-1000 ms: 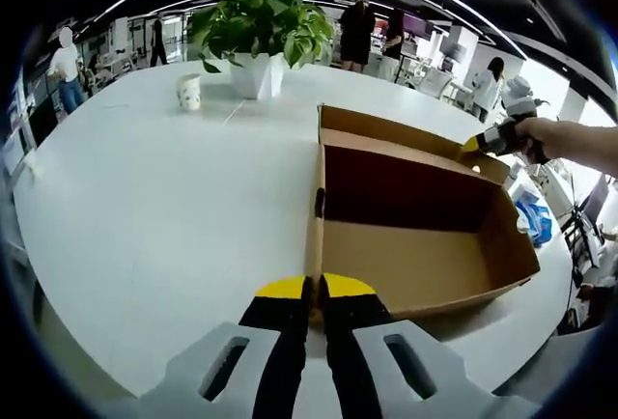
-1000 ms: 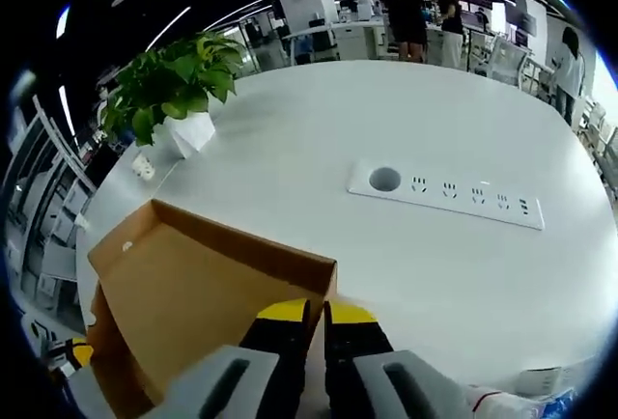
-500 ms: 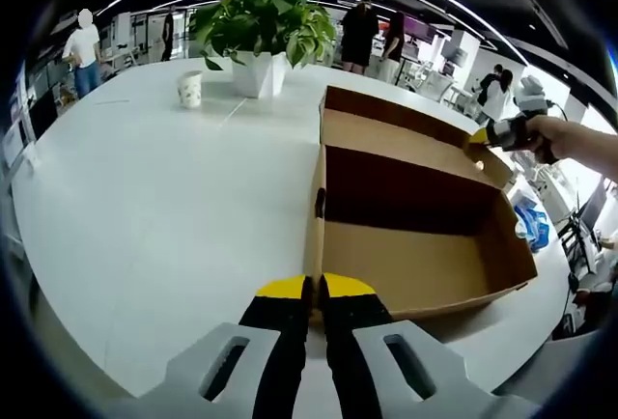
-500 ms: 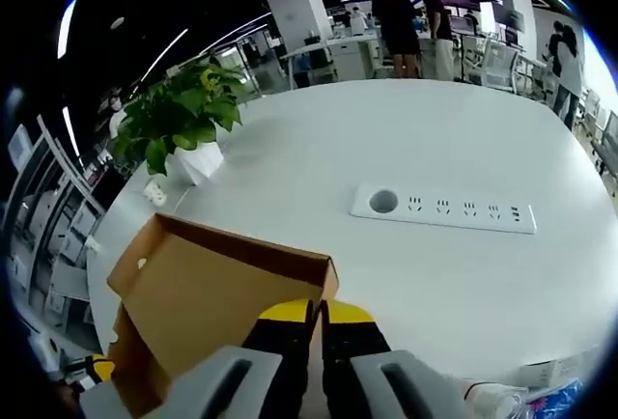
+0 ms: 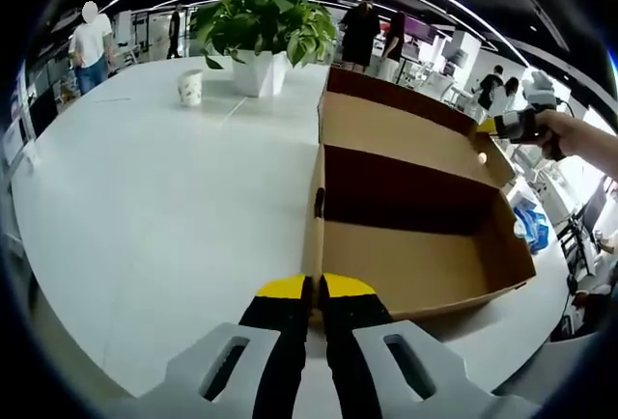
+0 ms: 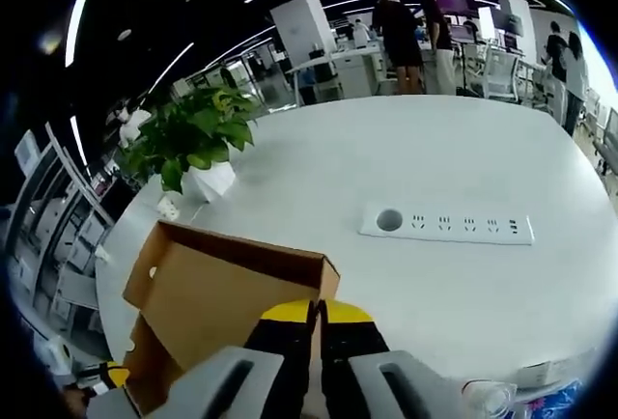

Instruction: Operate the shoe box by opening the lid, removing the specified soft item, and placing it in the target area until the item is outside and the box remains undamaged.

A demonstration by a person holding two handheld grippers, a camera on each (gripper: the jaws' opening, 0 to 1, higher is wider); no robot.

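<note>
The lid [image 5: 406, 127] has swung higher, right gripper [image 6: 317, 311] clamping its edge, left gripper [image 5: 316, 289] apparently pinching the box [image 5: 415, 255] wall.

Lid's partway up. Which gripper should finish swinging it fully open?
Right. The right gripper is shut on the lid's free edge, so it can likely keep lifting. The left gripper is shut on the shoe box's near corner, steadying it on the white table.
</note>
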